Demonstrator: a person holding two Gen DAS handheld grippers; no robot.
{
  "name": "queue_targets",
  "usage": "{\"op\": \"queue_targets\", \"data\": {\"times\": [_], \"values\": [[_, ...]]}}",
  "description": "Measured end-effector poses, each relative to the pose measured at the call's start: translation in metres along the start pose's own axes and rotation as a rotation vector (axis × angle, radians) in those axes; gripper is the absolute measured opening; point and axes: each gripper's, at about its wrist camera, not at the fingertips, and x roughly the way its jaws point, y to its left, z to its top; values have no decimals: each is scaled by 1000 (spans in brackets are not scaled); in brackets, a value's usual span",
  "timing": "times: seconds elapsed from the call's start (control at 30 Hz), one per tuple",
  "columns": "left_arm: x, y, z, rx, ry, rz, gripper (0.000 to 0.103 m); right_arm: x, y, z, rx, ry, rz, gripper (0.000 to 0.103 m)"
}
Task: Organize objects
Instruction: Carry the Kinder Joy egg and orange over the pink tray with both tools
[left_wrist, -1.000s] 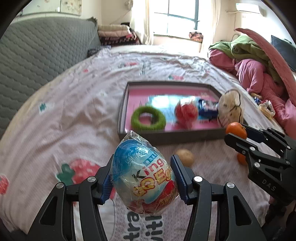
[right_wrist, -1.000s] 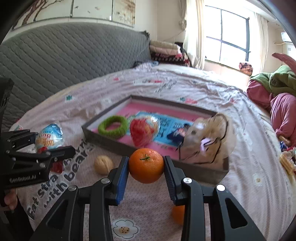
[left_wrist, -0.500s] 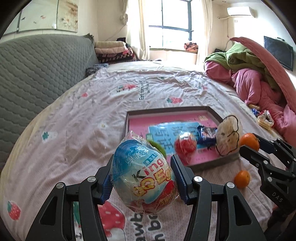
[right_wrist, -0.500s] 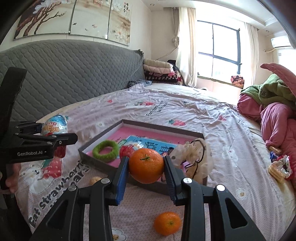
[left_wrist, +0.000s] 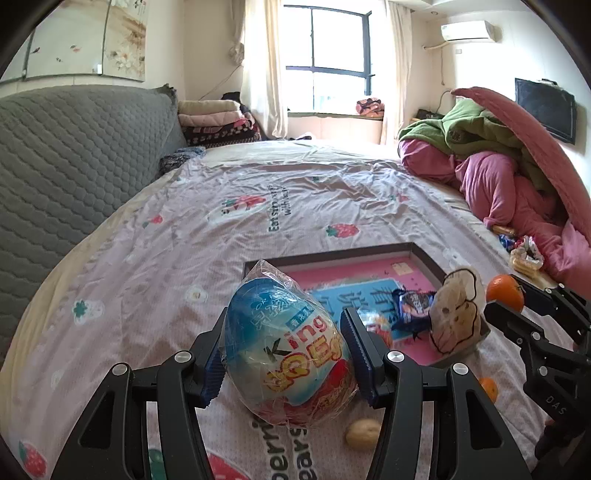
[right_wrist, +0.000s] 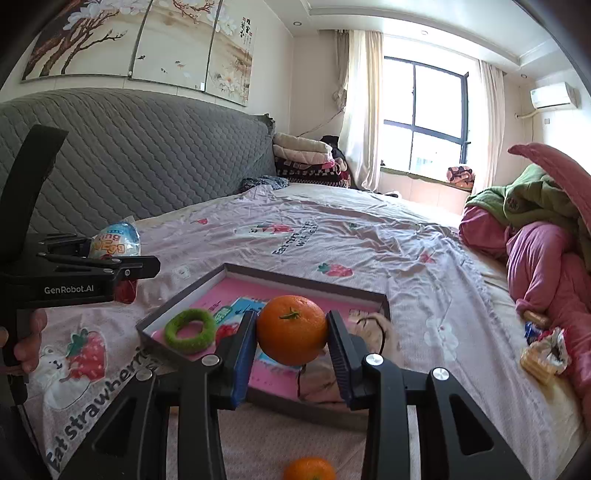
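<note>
With a ring (right_wrist: 191, 329), a snack packet (left_wrist: 412, 305) and a pouch (left_wrist: 458, 312) already in the tray (right_wrist: 177, 308), the left gripper (left_wrist: 284, 345) clamps the egg (left_wrist: 284, 350) and the right gripper (right_wrist: 291, 334) an orange (right_wrist: 291, 329) above the bed (left_wrist: 258, 206), where another orange (right_wrist: 309, 469) and a nut (left_wrist: 363, 434) remain.

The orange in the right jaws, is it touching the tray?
Apart. In the right wrist view the orange sits clamped in the right gripper, lifted above the tray; only the jaws touch it.

Wrapped blue egg (left_wrist: 284, 347) and orange (right_wrist: 291, 329), both held aloft
</note>
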Motion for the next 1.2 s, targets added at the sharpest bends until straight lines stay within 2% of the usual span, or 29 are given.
{"op": "queue_targets", "data": {"times": [0.3, 0.73, 0.93, 1.2], "values": [[16, 11, 22, -27, -12, -19, 59, 26, -2, 20, -5, -12, -28, 38], [52, 19, 28, -36, 8, -7, 59, 51, -13, 22, 10, 12, 10, 38], [83, 18, 12, -36, 90, -9, 59, 67, -14, 9, 5, 82, 25, 38], [105, 17, -8, -38, 163, -16, 59, 87, -10, -13, 8, 192, 47, 38]]}}
